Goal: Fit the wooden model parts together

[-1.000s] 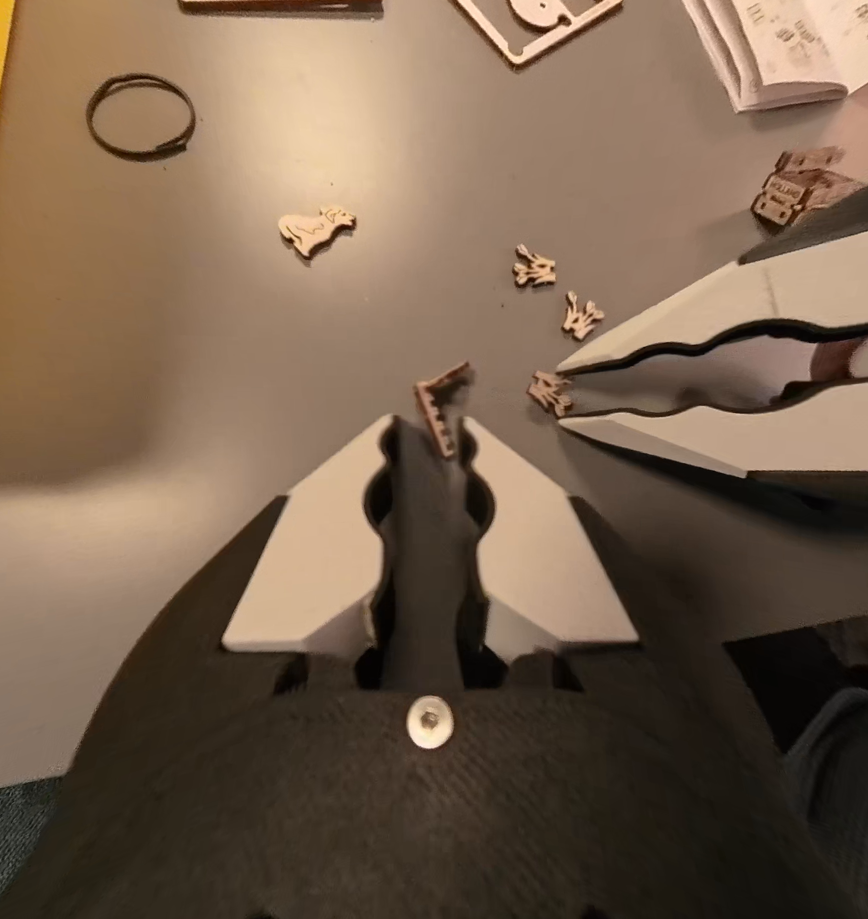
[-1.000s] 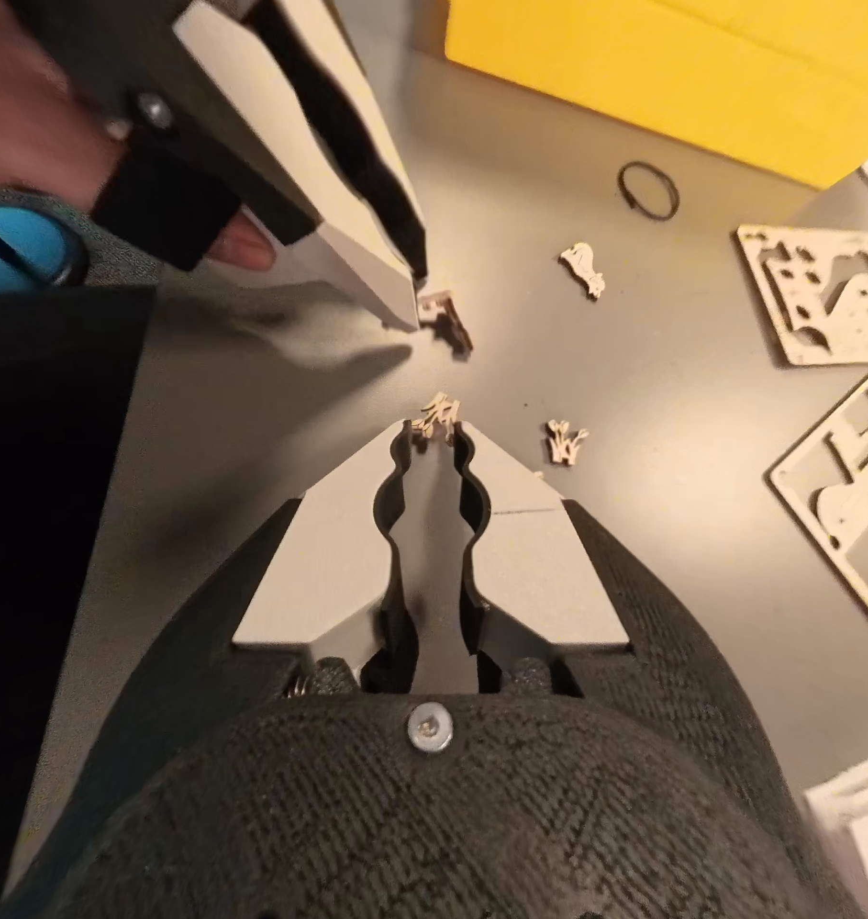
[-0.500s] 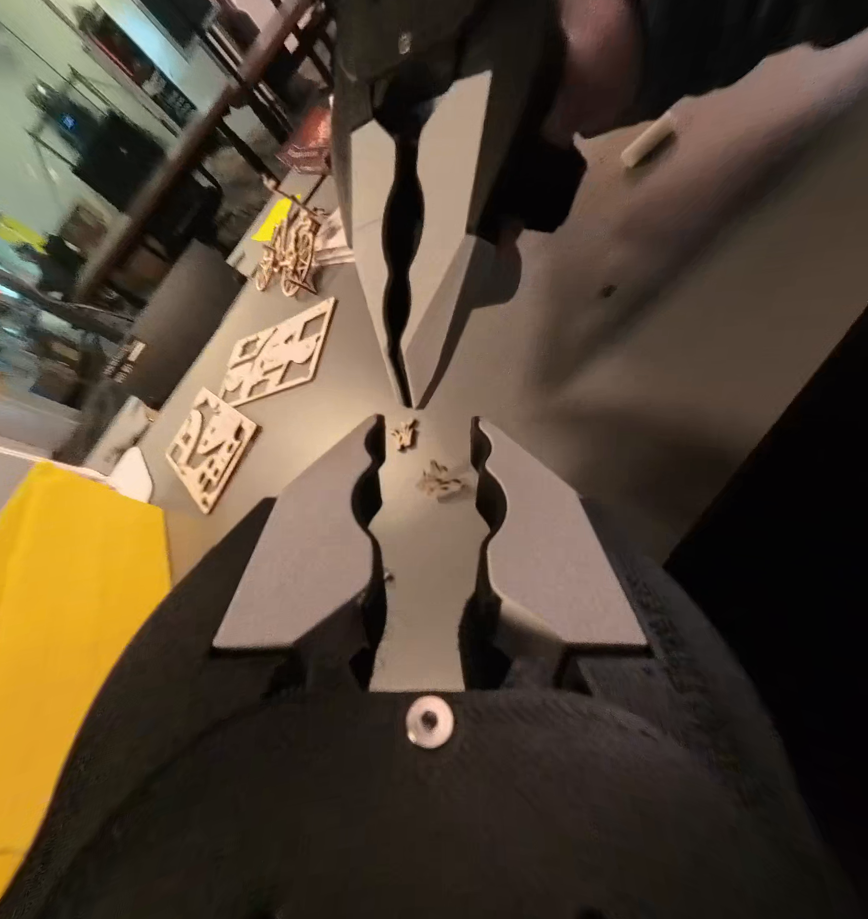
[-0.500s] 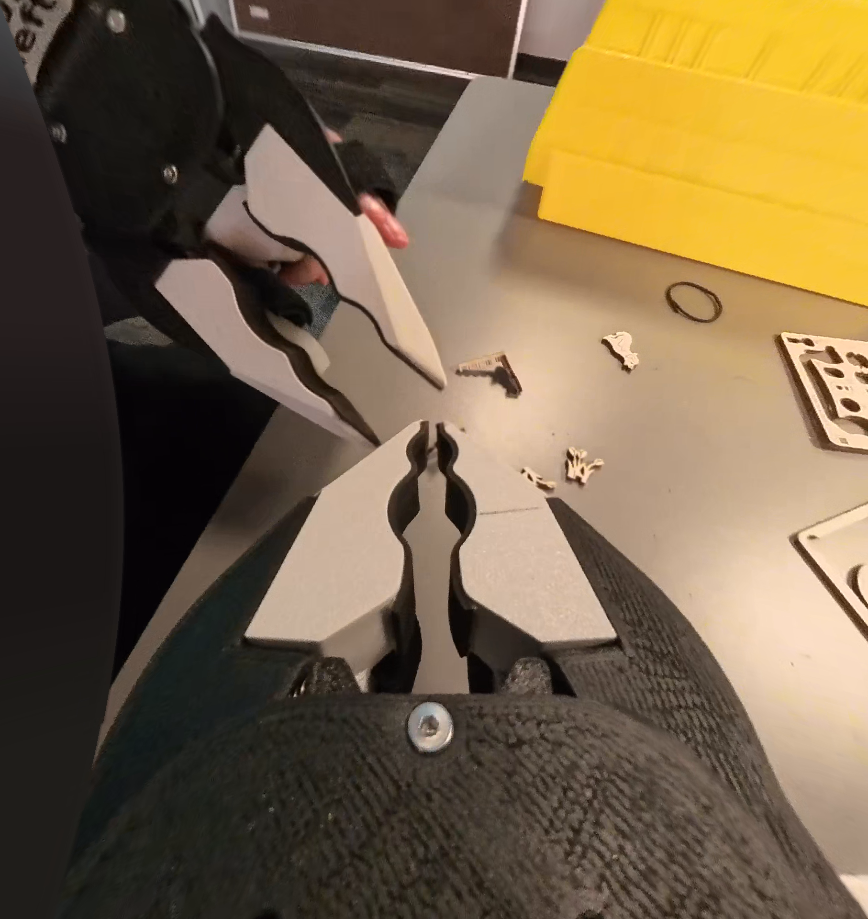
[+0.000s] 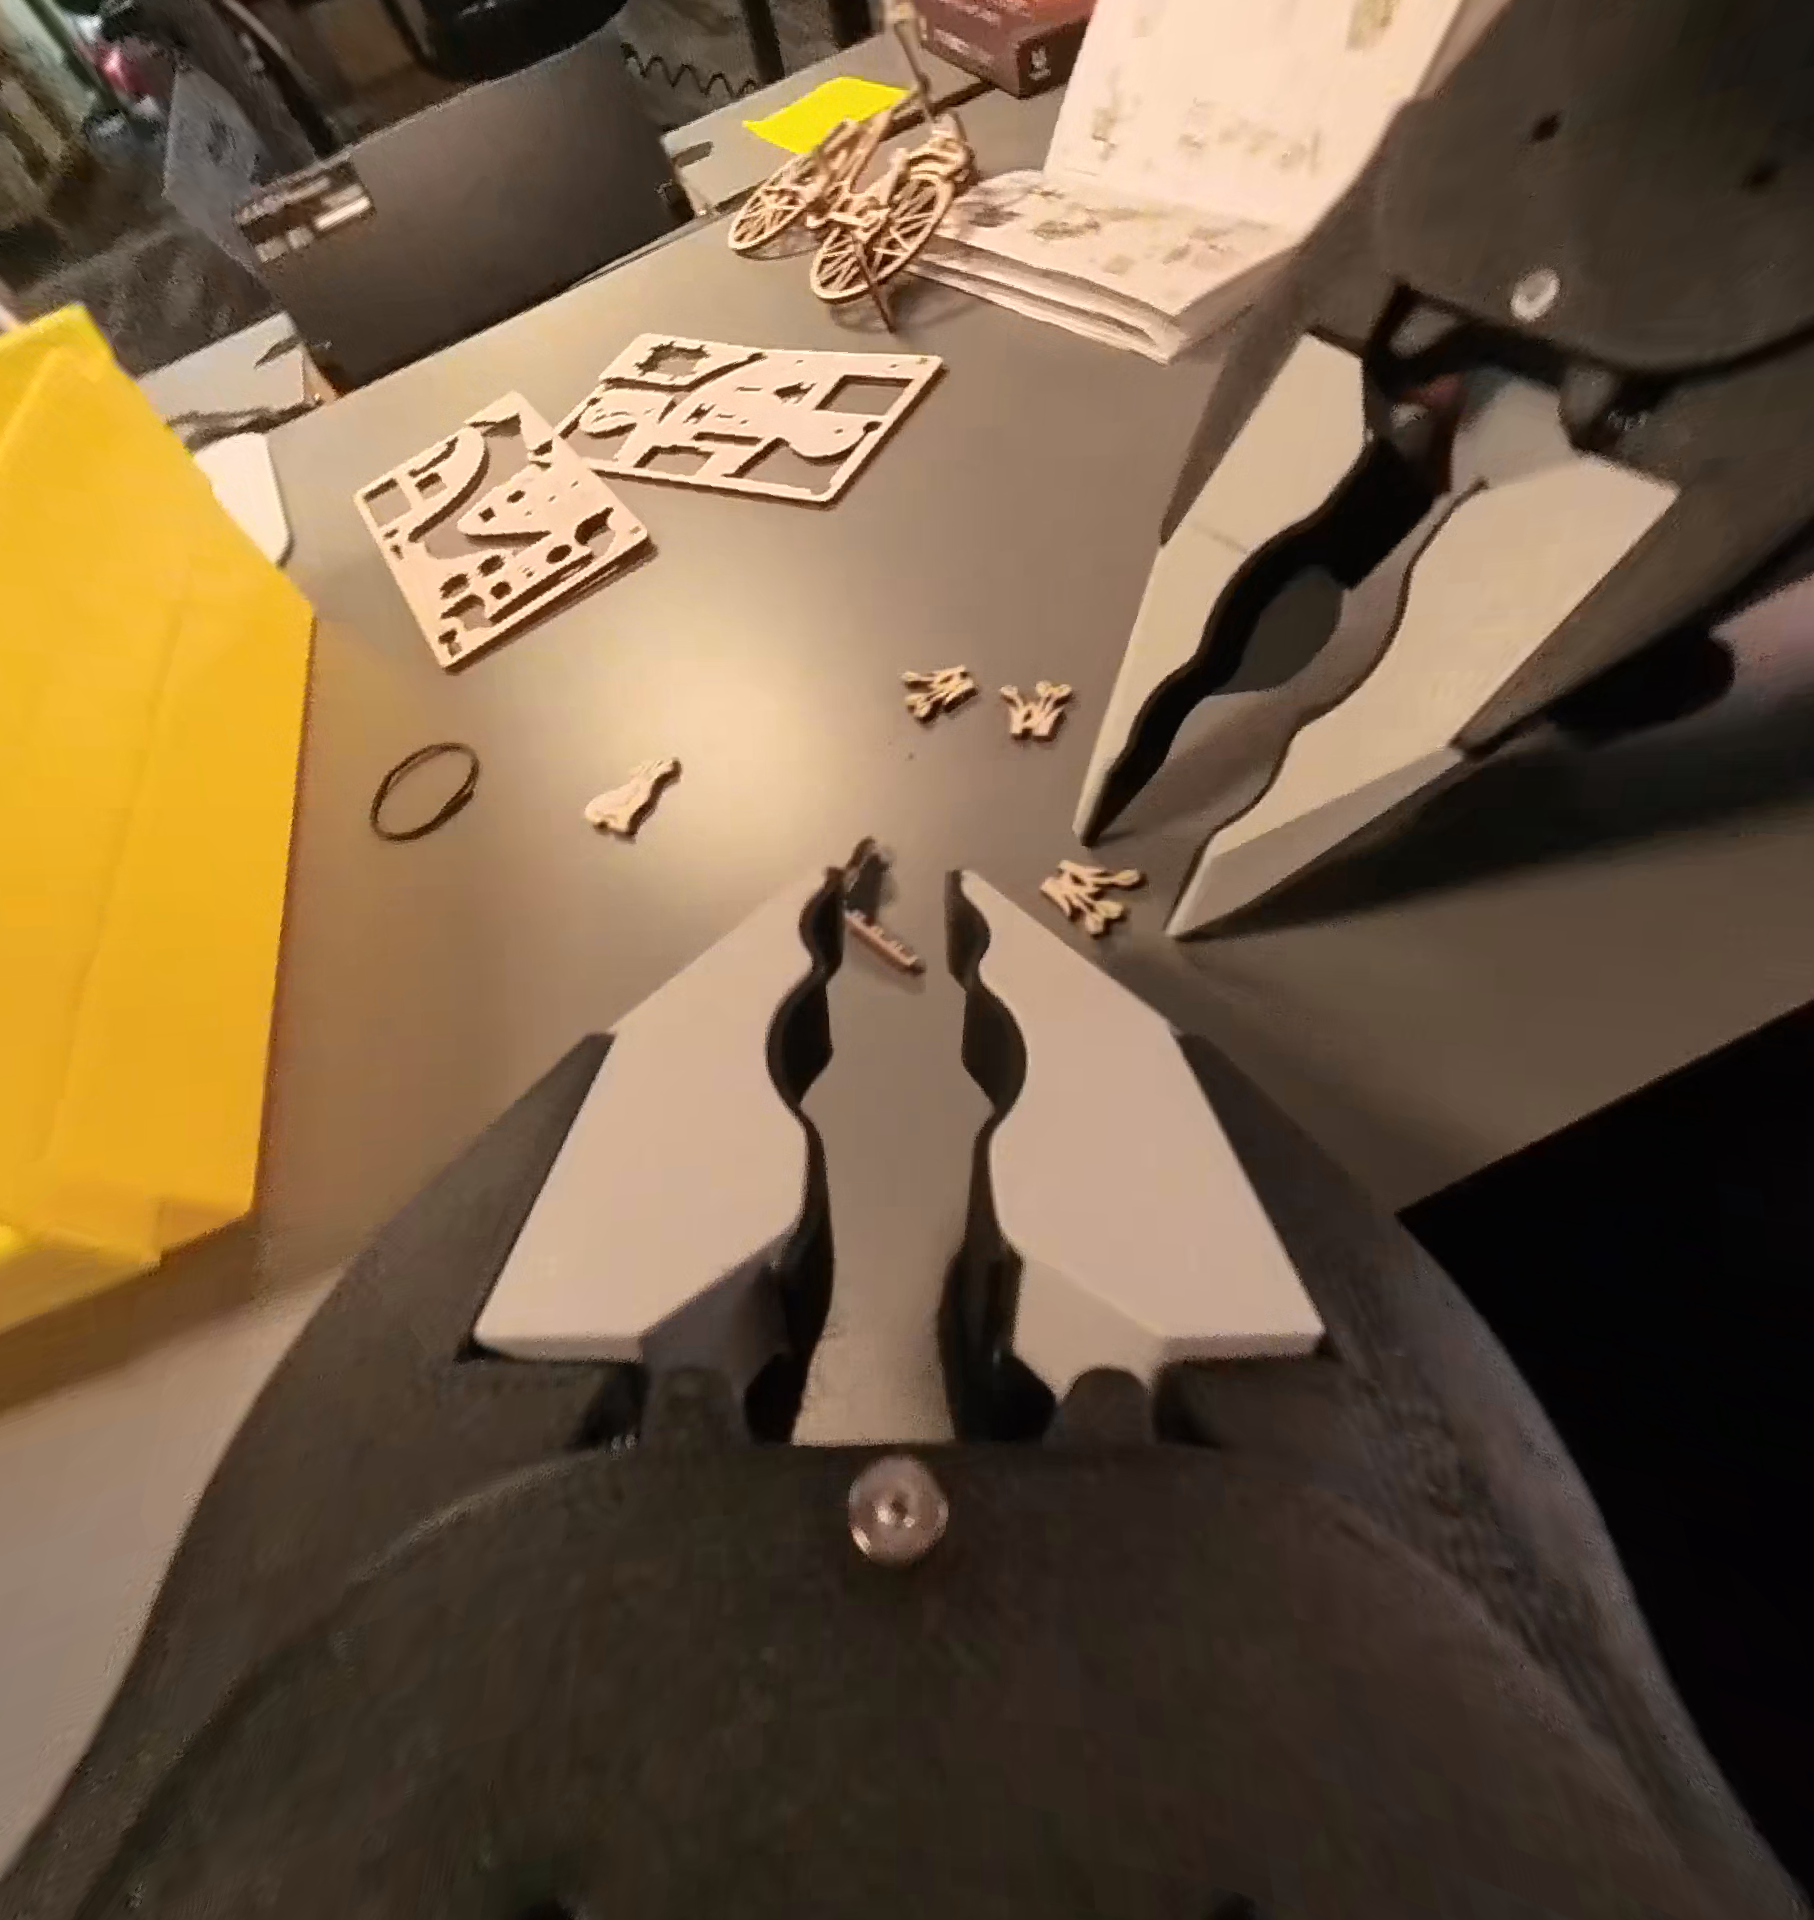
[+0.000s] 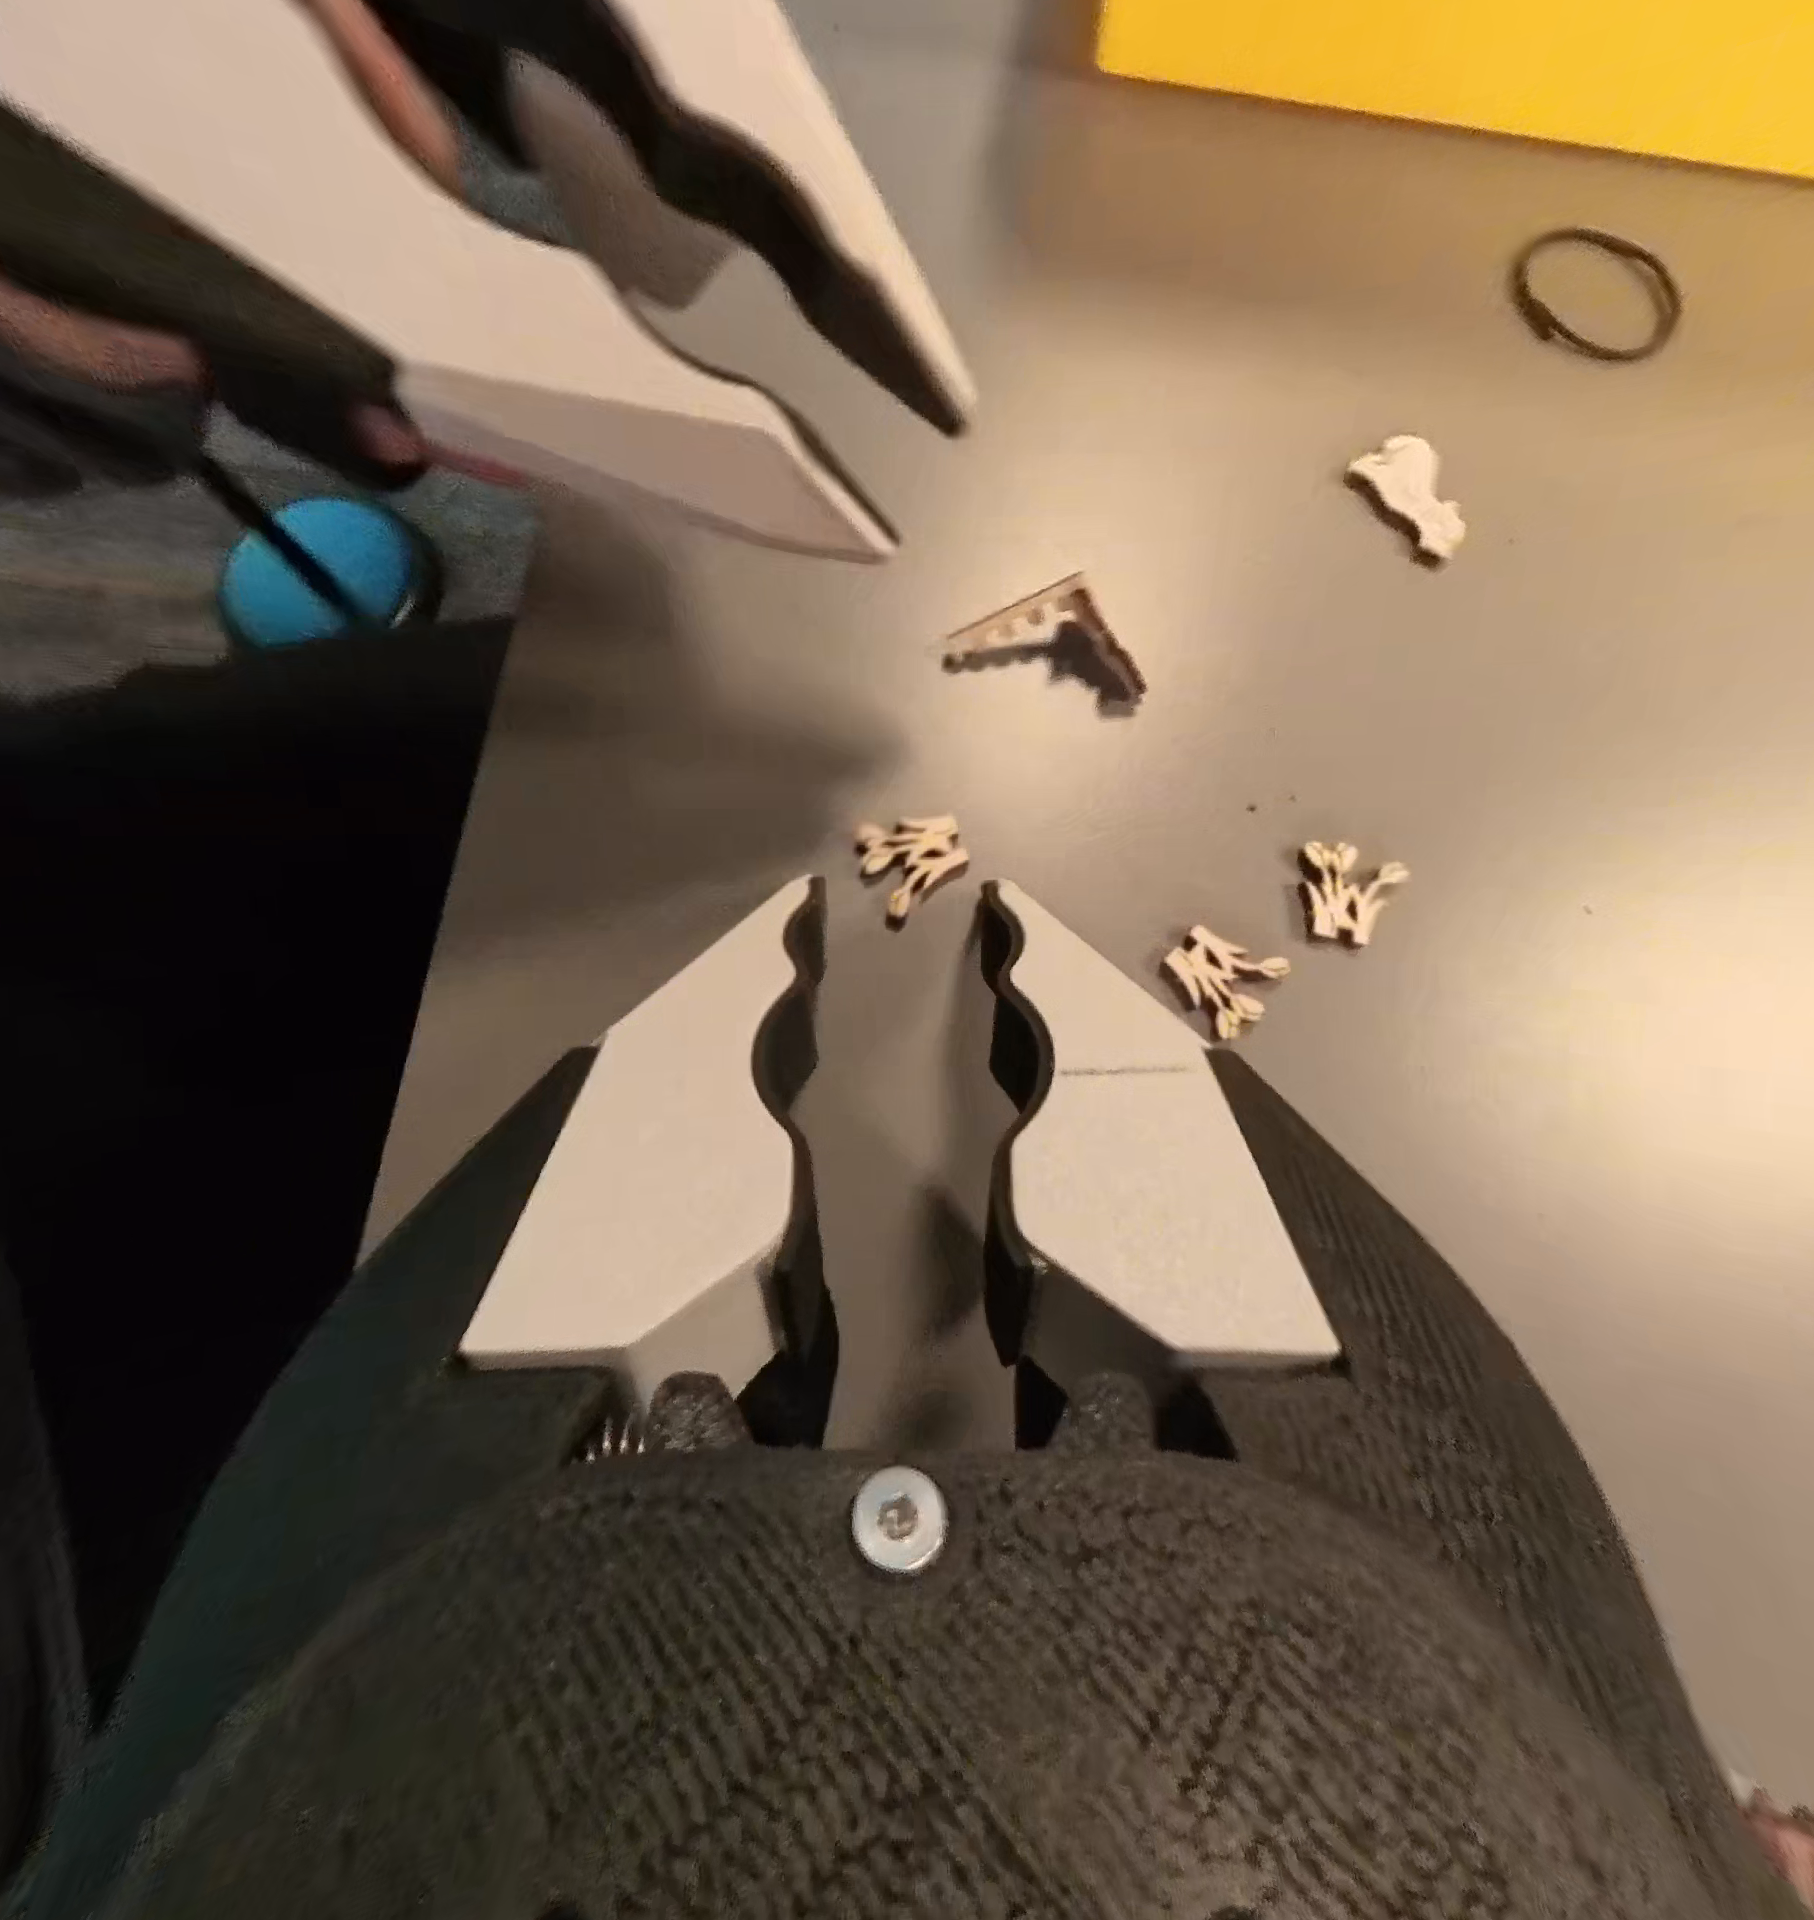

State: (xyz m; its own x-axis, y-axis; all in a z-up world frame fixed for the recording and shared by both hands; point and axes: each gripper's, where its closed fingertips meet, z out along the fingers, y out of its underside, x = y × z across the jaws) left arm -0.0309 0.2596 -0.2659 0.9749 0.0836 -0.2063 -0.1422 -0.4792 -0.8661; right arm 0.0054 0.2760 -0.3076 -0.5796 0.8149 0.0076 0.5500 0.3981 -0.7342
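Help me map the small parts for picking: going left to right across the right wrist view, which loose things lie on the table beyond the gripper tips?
Grass-shaped piece → L-shaped bracket piece → second grass piece → third grass piece → animal-shaped piece → black rubber band.

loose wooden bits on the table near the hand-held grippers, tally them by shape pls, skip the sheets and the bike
grass-shaped pieces: 3
animal-shaped piece: 1
angled bracket piece: 1
total: 5

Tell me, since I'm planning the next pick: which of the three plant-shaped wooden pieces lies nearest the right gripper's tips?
The plant piece just ahead of the open right gripper; the other two lie off to its right.
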